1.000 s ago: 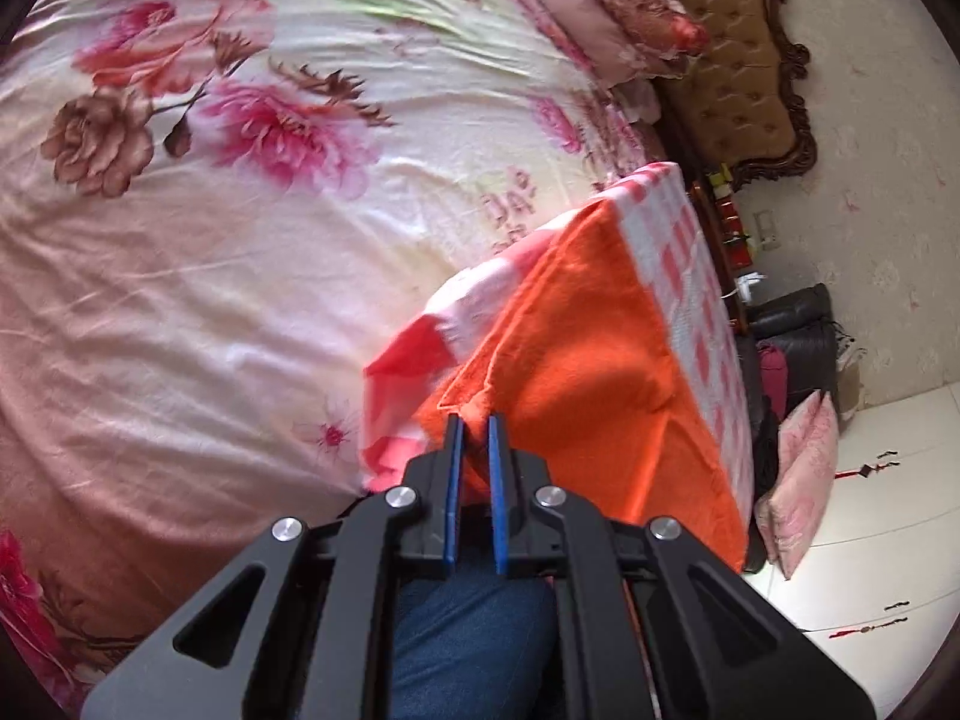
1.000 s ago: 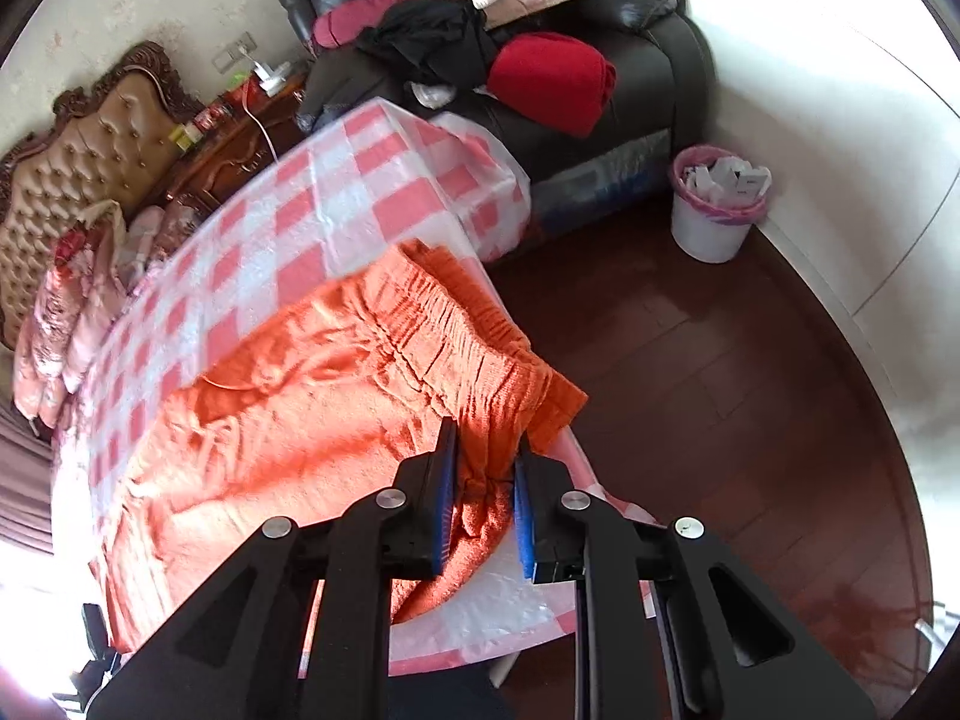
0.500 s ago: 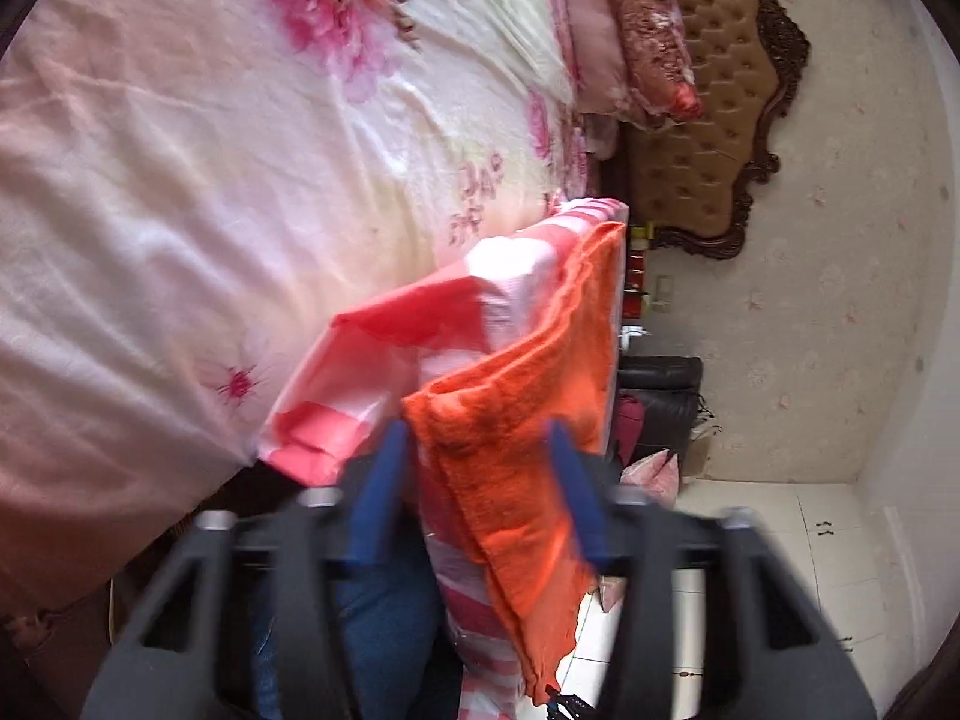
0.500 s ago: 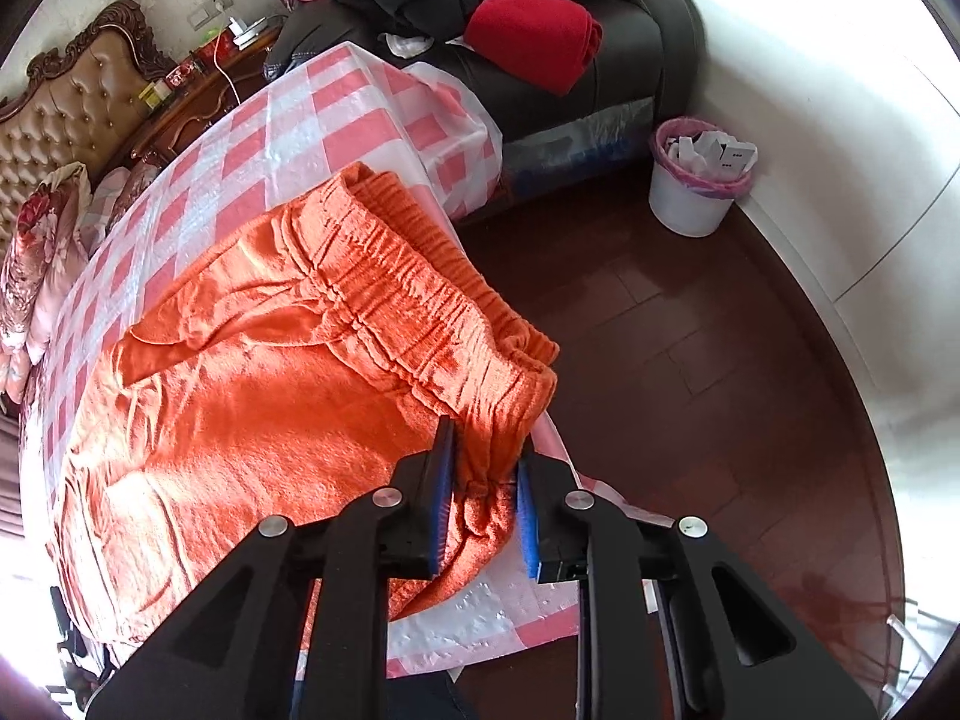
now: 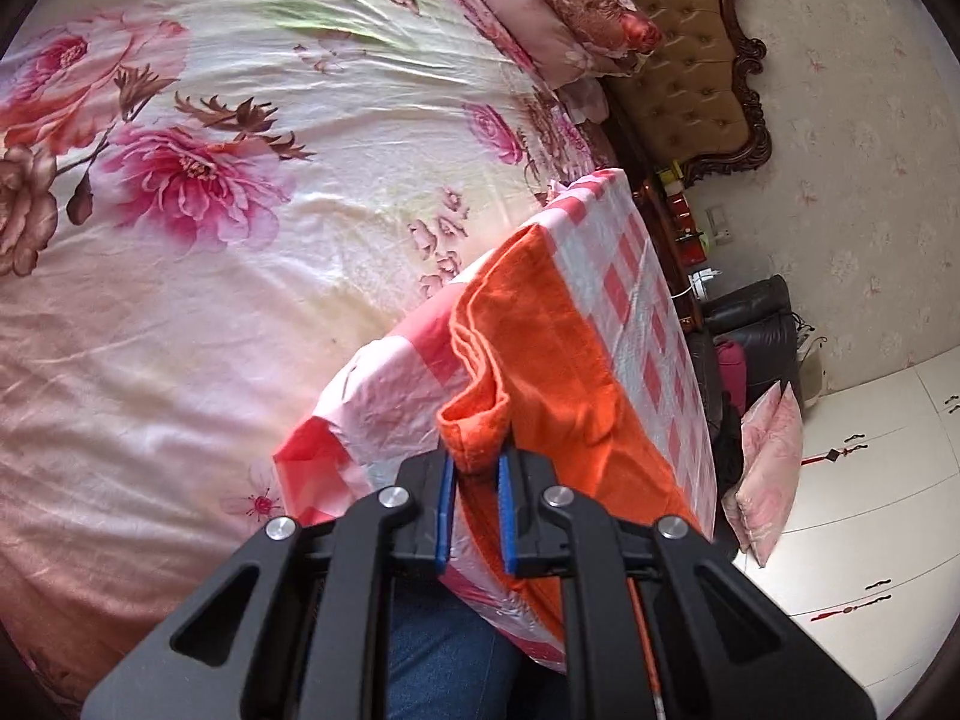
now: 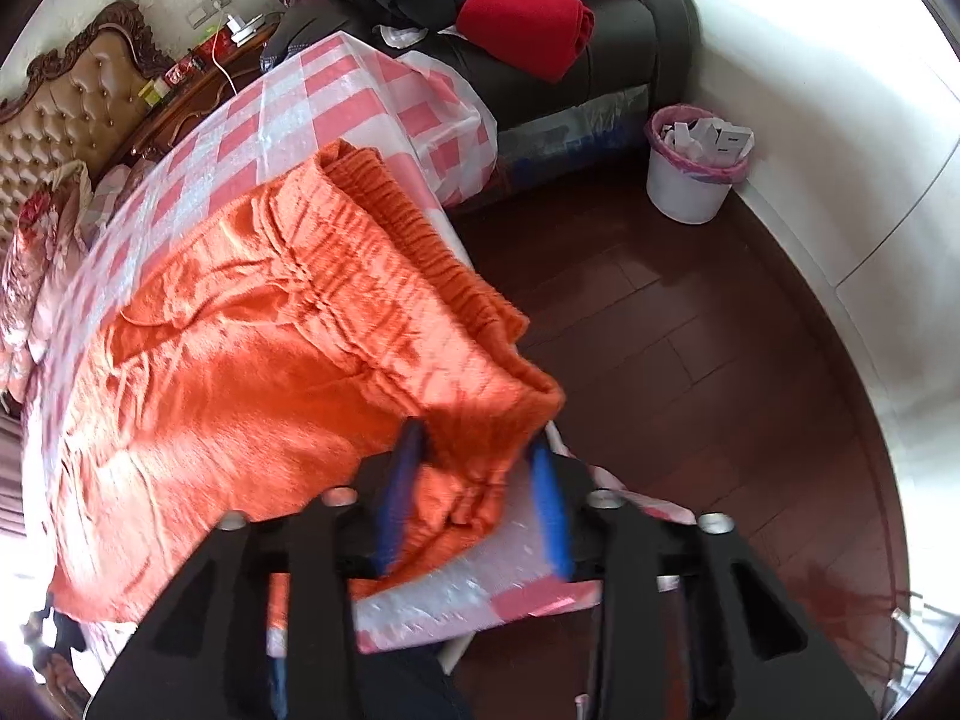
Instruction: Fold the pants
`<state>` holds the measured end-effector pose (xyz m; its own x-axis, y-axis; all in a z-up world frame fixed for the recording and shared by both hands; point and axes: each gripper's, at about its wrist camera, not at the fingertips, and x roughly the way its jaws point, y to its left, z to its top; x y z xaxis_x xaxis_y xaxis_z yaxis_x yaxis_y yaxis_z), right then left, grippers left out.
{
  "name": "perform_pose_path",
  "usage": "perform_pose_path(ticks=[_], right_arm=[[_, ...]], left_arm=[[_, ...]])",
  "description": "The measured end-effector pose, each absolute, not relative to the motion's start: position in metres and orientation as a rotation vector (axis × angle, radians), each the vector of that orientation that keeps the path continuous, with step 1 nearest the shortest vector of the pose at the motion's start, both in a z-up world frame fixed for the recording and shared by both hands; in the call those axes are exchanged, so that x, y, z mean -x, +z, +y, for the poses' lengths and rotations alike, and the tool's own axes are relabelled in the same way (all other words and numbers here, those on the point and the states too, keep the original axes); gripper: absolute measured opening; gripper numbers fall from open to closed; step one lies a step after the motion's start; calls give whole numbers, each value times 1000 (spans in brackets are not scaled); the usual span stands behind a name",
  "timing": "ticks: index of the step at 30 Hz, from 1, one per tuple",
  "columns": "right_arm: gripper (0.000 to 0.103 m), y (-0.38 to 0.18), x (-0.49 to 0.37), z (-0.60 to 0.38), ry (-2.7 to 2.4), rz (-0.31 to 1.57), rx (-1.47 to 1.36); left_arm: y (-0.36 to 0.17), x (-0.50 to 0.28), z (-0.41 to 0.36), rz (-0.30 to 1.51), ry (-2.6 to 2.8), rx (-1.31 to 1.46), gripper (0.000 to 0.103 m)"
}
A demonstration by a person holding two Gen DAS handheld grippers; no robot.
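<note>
Orange terry-like cloth is what I have in both views: the pants [image 6: 252, 372] lie spread flat on the surface [image 6: 336, 96], which wears a pink-and-white checked plastic cover. The elastic waistband, gathered in ridges, sits at the edge nearest the dark wood floor [image 6: 690, 360]; the legs run away from it along the surface toward the bed [image 5: 210, 240] with its flowered sheet. So the long axis follows the length of the surface, waist at my right tool, hems at my left. The fabric looks crumpled near the middle, with a thin drawstring lying loose on it.

My left tool [image 5: 474, 474] is closing on a folded hem corner of the pants, and the blue pads look pressed against the cloth. My right tool [image 6: 477, 450] is opening: its blue pads stand apart on either side of the waistband corner, which still lies between them, though the blur there makes it hard for me to say whether either pad touches the cloth.
</note>
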<state>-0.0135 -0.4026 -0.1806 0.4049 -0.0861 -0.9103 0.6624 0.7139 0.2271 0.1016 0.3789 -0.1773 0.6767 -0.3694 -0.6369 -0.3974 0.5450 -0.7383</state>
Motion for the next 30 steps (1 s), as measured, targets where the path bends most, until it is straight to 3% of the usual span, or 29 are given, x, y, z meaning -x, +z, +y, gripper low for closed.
perform_pose_path(ticks=[1,5,8,9,12,17,22,26,30], right_arm=[[54,-176,19,-405,-537,1060,-633],[55,-131,14,-395,-649,994,-401],[55,-101,-15,-376,-540,943,-271],[56,-95,-25,-370,-530,932,-229],[58,-95,-72,-338,-367,947,-149],[56,-128,-143,-291,-266,980,47],[53,-154,-161,-314,-337,1011,-90],[52,-170,-151,-327,-331,1014,-137],[52,-171,-150,-329,-321,1000,-153]], left_arm=[[-180,-101,378,873,16,1026,11],[-187,-99,376,887,17,1027,12],[-189,-96,380,889,23,1050,19],[-189,-95,381,887,29,1048,24],[-180,-86,385,858,69,1032,51],[-159,-88,380,865,146,875,52],[-116,-129,347,836,37,537,53],[-111,-183,327,893,-22,307,54],[-134,-235,367,976,-54,419,55]])
